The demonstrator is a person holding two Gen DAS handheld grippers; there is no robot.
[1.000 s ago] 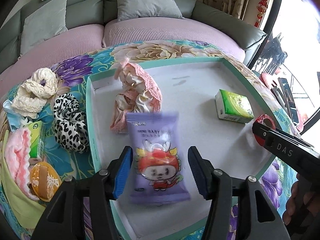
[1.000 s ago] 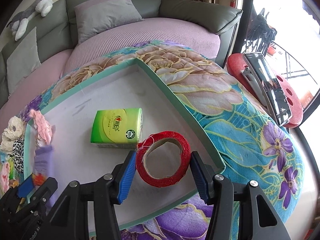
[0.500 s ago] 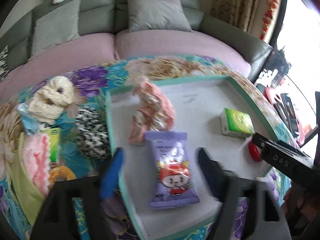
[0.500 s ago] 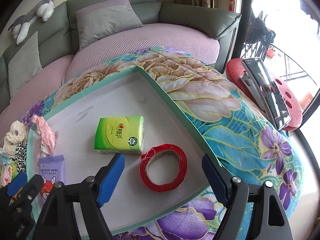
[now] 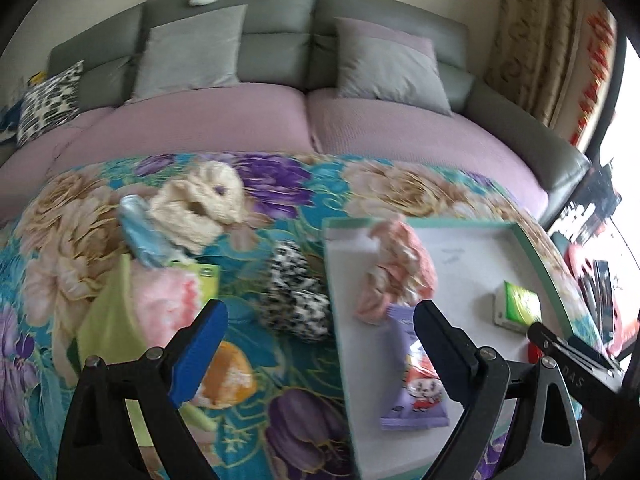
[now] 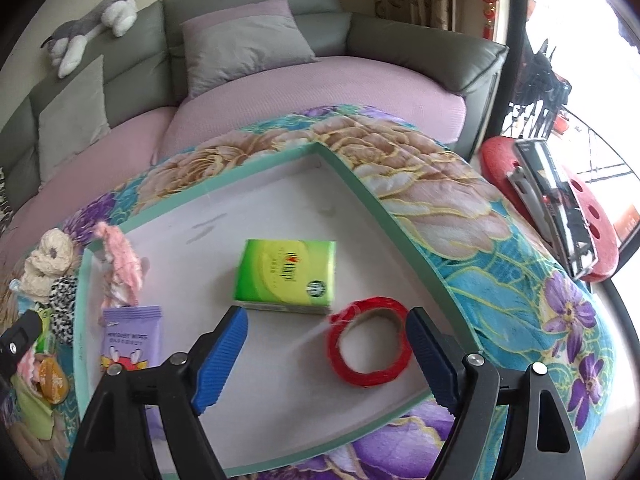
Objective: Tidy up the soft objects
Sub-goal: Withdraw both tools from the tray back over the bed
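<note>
Lying between the released right tool's (image 6: 326, 354) blue pads: red tape roll (image 6: 370, 342).

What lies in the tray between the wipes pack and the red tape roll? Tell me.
Only bare white tray floor lies between the wipes pack and the tape roll in the right wrist view; the green tissue pack sits just behind that line.

The tablecloth (image 5: 80, 216) looks like soft printed cloth. The tray (image 6: 280, 208) has a matt white floor. The purple wipes packet (image 6: 132, 340) and green tissue pack (image 6: 288, 276) are glossy plastic film. The red tape roll (image 6: 370, 346) glitters. The gripper pads (image 6: 220, 360) at lower centre are ribbed blue rubber.
</note>
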